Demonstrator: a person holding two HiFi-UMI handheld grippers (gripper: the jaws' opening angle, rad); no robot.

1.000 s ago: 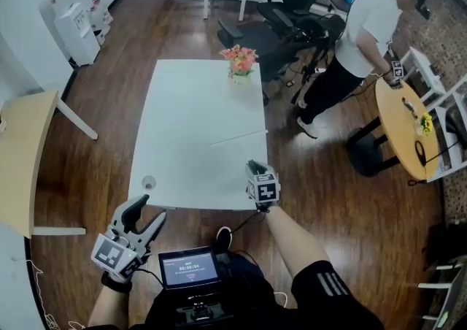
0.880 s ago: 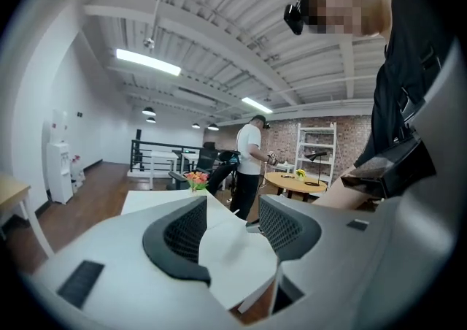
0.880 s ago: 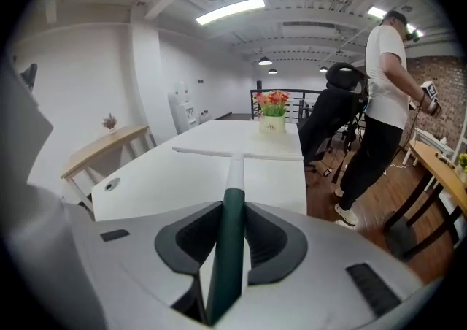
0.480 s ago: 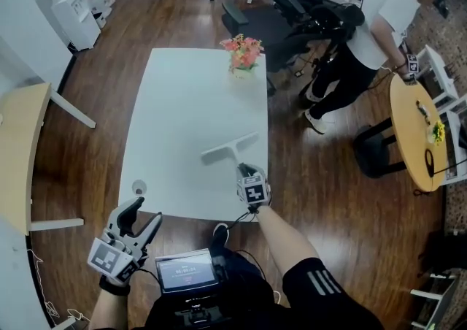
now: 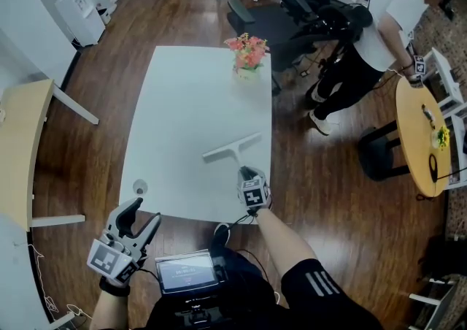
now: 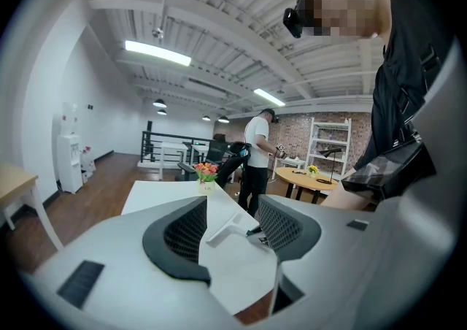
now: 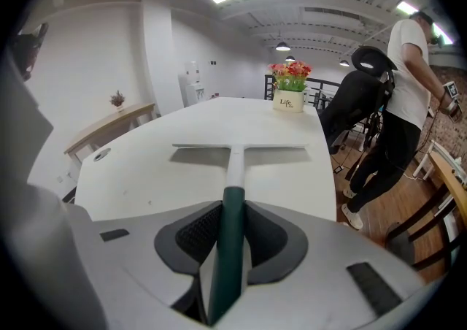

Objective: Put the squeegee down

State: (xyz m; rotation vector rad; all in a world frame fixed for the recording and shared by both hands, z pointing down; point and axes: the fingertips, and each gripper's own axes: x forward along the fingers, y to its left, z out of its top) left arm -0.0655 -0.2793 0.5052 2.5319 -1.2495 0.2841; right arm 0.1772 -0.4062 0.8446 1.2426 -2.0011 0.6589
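Observation:
The squeegee [image 5: 232,148], a white blade on a handle with a dark green grip, lies on the white table [image 5: 182,95] near its front right corner, blade pointing away. My right gripper [image 5: 245,173] sits at the table's front edge, shut on the grip. In the right gripper view the green grip [image 7: 232,208] runs between the jaws of my right gripper [image 7: 232,213], and the blade [image 7: 237,147] rests flat on the tabletop. My left gripper [image 5: 143,213] hangs open below the front left corner, off the table, holding nothing. The left gripper view looks past my left gripper [image 6: 233,211] to the squeegee [image 6: 228,228].
A flower pot [image 5: 248,57] stands at the table's far edge. A cable hole [image 5: 139,188] is at the front left. A person [image 5: 379,22] stands by a round wooden table [image 5: 419,128] to the right. Office chairs [image 5: 321,0] are behind. A screen [image 5: 188,271] is on my chest.
Over the last second the squeegee came down onto the table. In the last half second the squeegee and both grippers have barely moved.

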